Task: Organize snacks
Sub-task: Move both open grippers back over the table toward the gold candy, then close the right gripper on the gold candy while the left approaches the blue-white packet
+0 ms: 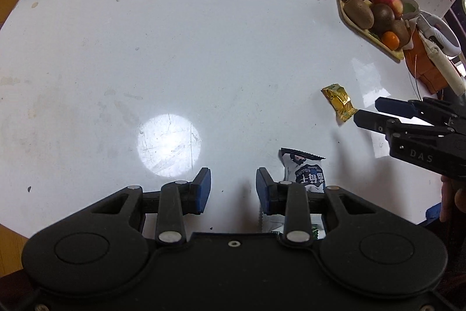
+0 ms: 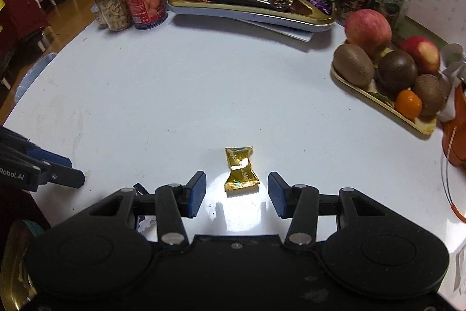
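Two snacks left: a gold candy and a white snack packet still lay loose on the worktop, well apart from the snack tray.
Done so far: the snack tray at the far side was already piled with wrapped sweets and a dark cracker pack, so I judged most of the sorting finished.
Gold candy: it lay flat on the near part of the worktop, partly between the pads of the right hand-held gripper, and not lifted.
Right hand-held gripper: its jaws stood apart on both sides of the candy, with gaps showing, so it held nothing.
White snack packet: it lay on the near right, just beside the right finger of the left hand-held gripper, partly hidden behind it.
Left hand-held gripper: its jaws were apart with only bare worktop between them.
Only the left view showed: the white packet clearly, and the right hand-held gripper from the side, its tips at the candy's end.
Only the right view showed: the candy sitting between the pads, and the whole pile on the tray.
Not snacks to sort: the fruit tray on the far right looked tidy.
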The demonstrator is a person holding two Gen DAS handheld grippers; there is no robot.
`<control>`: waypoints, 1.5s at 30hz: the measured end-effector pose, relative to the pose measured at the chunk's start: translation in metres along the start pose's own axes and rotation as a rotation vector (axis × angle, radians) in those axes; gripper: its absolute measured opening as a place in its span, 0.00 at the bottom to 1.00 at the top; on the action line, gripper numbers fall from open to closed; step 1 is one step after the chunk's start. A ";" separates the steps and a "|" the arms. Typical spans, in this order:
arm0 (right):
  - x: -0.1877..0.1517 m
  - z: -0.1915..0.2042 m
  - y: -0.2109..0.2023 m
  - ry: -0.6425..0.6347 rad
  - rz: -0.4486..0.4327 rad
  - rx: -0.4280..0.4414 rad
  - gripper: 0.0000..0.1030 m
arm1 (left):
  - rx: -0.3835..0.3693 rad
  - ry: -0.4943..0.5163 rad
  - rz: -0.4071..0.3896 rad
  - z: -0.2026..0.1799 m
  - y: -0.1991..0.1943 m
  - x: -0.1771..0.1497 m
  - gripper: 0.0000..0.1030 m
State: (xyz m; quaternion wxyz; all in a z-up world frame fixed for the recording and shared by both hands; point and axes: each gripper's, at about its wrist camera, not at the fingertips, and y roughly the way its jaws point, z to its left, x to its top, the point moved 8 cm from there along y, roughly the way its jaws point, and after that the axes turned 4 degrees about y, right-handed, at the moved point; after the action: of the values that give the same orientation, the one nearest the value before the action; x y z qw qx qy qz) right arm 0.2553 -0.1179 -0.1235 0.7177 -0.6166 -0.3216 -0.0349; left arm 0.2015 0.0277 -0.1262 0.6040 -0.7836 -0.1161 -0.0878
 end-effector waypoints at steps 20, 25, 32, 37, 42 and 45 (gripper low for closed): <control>0.010 0.014 0.042 -0.178 0.010 -0.034 0.48 | -0.044 -0.028 0.010 -0.007 0.006 0.005 0.42; 0.014 0.018 0.046 -0.248 0.006 -0.035 0.48 | -0.046 -0.032 0.036 -0.008 0.011 -0.002 0.42; 0.014 0.012 0.051 -0.164 0.022 0.030 0.42 | -0.039 -0.052 0.034 -0.003 0.010 0.000 0.42; 0.015 0.014 0.051 -0.125 0.034 0.033 0.23 | -0.038 -0.058 0.027 -0.001 0.009 0.002 0.42; 0.009 0.015 0.046 -0.063 0.047 0.057 0.20 | -0.037 -0.046 0.025 -0.002 0.009 0.003 0.42; 0.000 0.011 0.036 0.029 0.073 0.049 0.20 | -0.064 -0.026 0.046 -0.009 0.012 0.002 0.42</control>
State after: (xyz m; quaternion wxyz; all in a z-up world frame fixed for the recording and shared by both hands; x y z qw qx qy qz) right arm 0.2668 -0.0992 -0.1546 0.7380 -0.6096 -0.2892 -0.0098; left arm 0.2071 0.0161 -0.1340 0.5790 -0.8060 -0.1031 -0.0671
